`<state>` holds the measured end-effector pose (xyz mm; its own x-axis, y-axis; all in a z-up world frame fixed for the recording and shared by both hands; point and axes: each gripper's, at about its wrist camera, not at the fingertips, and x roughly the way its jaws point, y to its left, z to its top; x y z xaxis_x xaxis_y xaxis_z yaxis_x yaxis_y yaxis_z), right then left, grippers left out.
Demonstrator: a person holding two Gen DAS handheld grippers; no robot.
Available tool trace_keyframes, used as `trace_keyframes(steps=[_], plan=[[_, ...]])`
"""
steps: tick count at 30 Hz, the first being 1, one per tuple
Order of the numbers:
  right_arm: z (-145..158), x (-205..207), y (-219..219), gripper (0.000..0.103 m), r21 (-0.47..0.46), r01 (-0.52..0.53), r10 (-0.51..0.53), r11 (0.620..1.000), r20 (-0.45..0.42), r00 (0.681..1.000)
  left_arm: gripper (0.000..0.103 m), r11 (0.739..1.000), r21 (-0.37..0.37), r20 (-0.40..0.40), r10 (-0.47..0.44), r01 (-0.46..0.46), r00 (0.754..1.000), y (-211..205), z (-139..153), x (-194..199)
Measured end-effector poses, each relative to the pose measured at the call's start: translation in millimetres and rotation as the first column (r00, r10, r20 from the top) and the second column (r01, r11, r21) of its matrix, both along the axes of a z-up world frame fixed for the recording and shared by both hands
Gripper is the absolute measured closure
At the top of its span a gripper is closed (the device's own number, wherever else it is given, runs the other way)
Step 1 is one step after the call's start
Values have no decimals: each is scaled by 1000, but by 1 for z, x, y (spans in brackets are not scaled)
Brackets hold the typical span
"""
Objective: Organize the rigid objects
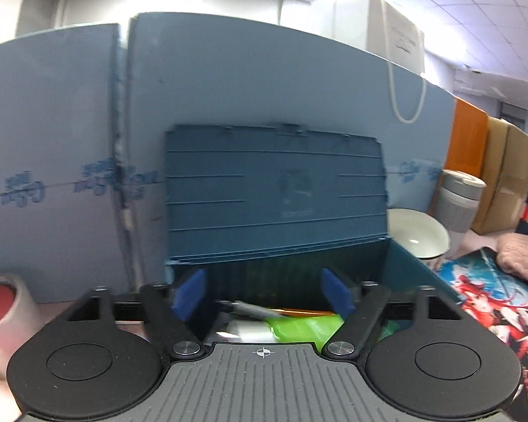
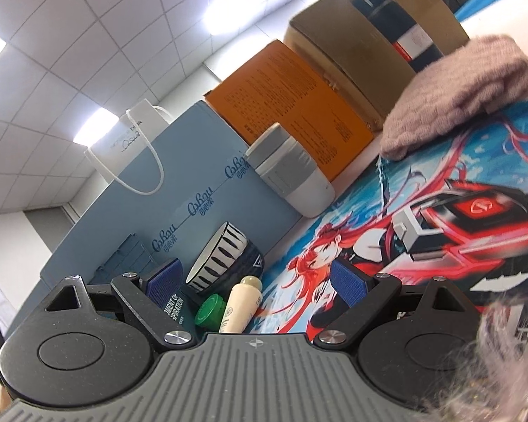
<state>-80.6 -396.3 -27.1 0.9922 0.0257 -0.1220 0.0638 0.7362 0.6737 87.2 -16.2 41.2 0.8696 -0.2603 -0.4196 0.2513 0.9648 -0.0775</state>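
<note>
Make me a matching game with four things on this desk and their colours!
Things:
1. storage box
2. tall carton
3. knitted hat
4. little round cap

Colours:
A. green
B. dusty pink
C. dark teal
D. orange

Pairs: 1-C, 2-D, 3-B, 4-A

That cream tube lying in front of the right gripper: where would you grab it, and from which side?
I would grip the cream tube across the middle of its body, coming straight ahead with the open right gripper. It lies lengthwise between the fingers, cap end pointing away, so the pads would close on its long, narrow sides. The green cap sits close on its left, so that finger has little room.
</note>
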Motion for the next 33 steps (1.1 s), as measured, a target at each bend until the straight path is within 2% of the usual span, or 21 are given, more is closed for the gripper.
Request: trace_keyframes(steps=[5,11,15,20,24,30,33], plan=[[4,2,8,12,-44,-28,29,999,21,999,25,999,-27,24,31,-30,999,16,2,-23],[23,9,40,12,-217,-70,80,974,38,996,24,999,-16,83,38,-37,996,23,10,-57],[40,7,69,12,-261,-117,138,958,66,988,24,999,-9,120,47,-46,992,28,16,-82],[58,-2,115,8,-368,-161,200,916,72,977,24,998,16,174,49,-52,983,29,21,-115],[62,-10,152,6,-466,-153,211,872,74,975,24,997,-32,203,76,-71,976,35,17,-138],[62,-13,185,6,-546,-30,106,837,108,989,23,994,-55,251,106,-96,962,37,9,-157],[61,-10,188,6,-550,17,56,835,116,992,15,991,-94,285,119,-96,951,40,10,-162]])
